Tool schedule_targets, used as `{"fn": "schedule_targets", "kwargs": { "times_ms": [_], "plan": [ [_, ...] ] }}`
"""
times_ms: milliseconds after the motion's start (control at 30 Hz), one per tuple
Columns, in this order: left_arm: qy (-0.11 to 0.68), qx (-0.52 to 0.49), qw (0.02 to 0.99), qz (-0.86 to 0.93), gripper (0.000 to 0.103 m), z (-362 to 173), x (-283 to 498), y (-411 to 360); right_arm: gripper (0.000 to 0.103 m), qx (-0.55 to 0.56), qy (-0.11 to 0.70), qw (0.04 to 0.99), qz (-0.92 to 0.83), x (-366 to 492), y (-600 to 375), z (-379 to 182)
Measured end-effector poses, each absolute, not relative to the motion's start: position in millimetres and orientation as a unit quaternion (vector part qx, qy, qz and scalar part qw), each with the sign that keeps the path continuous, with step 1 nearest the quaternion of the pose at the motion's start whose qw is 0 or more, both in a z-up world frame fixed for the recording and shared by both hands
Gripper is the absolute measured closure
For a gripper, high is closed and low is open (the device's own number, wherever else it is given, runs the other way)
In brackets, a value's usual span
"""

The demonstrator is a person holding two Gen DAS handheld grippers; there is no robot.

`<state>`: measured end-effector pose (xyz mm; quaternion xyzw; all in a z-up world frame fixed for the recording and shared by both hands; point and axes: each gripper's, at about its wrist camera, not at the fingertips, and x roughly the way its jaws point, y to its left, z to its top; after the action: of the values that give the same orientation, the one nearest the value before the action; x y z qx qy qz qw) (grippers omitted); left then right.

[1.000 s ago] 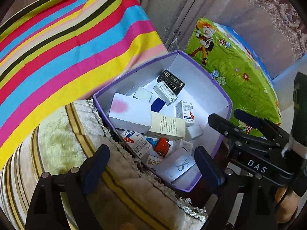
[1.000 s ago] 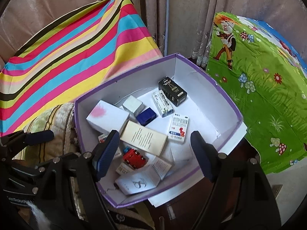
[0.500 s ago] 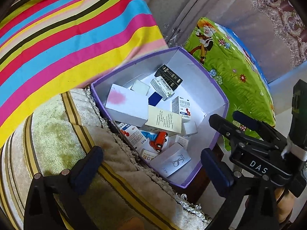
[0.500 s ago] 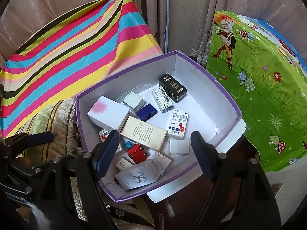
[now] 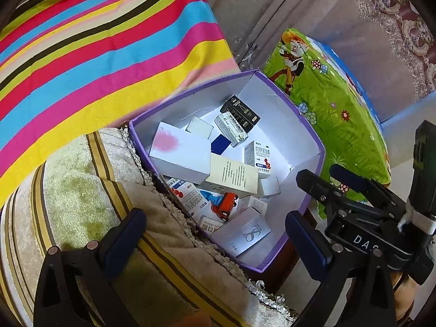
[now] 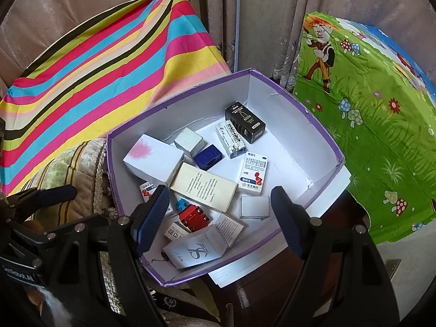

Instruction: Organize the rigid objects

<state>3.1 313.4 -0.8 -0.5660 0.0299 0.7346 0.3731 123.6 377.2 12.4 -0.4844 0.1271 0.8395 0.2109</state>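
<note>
The biggest risk, I think, is the purple-rimmed box (image 6: 321, 147) itself: its lower right corner seems to pass over the edge of the dark wooden surface (image 6: 267, 280), so a hard push could tip it. A smaller risk is the crowd inside it. The cream carton (image 6: 204, 186) leans on the white box with a pink mark (image 6: 152, 158), and the red toy car (image 6: 194, 217) lies half under other packs, so a finger (image 6: 152, 218) that comes down may knock the neighbours.

The right gripper (image 6: 218, 218) hangs over the lower middle of the box, spread, with nothing between its fingers. The left gripper (image 5: 215, 242) is spread wide and empty too, at the bottom of its view.

Around the box: a striped cloth (image 6: 109, 68) in the upper left, a green cartoon cloth (image 6: 368, 114) on the right, curtains (image 6: 259, 13) behind.
</note>
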Motion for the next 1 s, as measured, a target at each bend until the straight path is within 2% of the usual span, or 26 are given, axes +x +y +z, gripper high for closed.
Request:
{"fn": "schedule_targets", "kwargs": {
  "times_ms": [467,1000],
  "plan": [
    [0.093,-0.517,0.331,0.784,0.0,17.0,8.7,329.0,0.024,-0.487,0.126,0.233,0.832,132.8,388.6,9.1],
    [0.099,-0.515,0.336,0.783,0.0,17.8,10.5,334.6,0.024,-0.485,0.129,0.238,0.831,134.9,391.5,8.7]
  ]
}}
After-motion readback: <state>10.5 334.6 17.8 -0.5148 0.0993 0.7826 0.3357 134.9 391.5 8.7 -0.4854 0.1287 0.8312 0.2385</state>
